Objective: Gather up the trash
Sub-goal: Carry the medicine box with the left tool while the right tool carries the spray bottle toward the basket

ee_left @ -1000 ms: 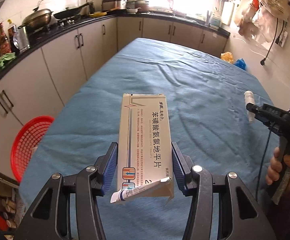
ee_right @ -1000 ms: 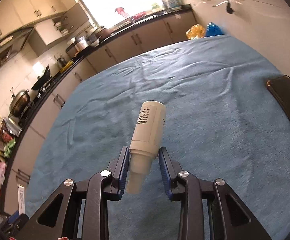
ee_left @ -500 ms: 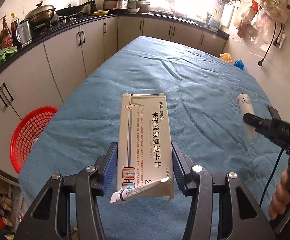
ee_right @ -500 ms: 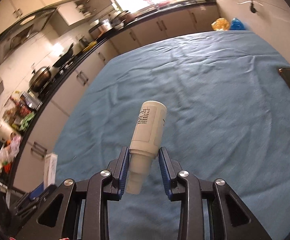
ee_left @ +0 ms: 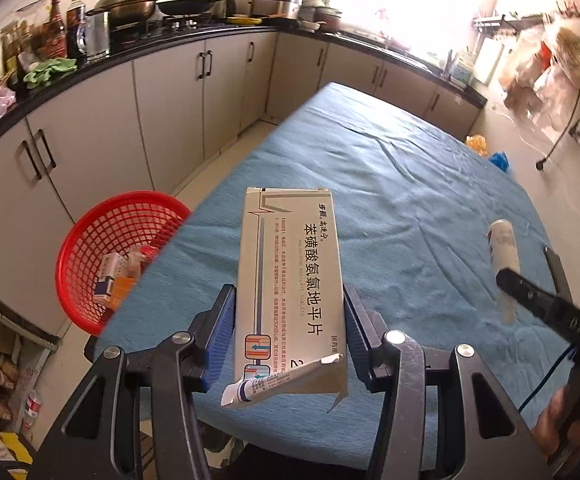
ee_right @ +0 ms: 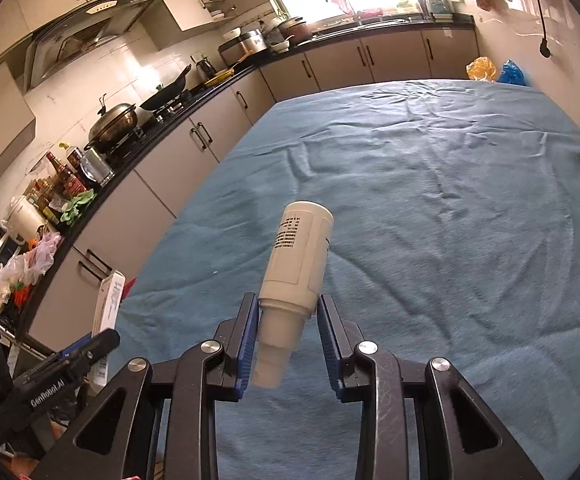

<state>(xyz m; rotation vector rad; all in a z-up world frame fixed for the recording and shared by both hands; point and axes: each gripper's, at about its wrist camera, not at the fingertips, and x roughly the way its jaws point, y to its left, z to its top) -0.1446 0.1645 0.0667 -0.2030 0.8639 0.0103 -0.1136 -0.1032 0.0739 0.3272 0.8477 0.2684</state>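
Holding 1 medicine box [ee_left: 290, 280] in the left tongs [ee_left: 288, 336], above the desk's [ee_left: 410, 200] near left edge; 1 small tube [ee_left: 267, 384] sticking out of its open end. Clamping 1 white bottle [ee_right: 294, 276] by the neck in the right tongs [ee_right: 287, 340]. Beside that edge, 1 red basket [ee_left: 89, 248], now nearer than 1 second ago, contents showing.

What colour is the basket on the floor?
Red, a mesh basket; the left wrist view shows it best.
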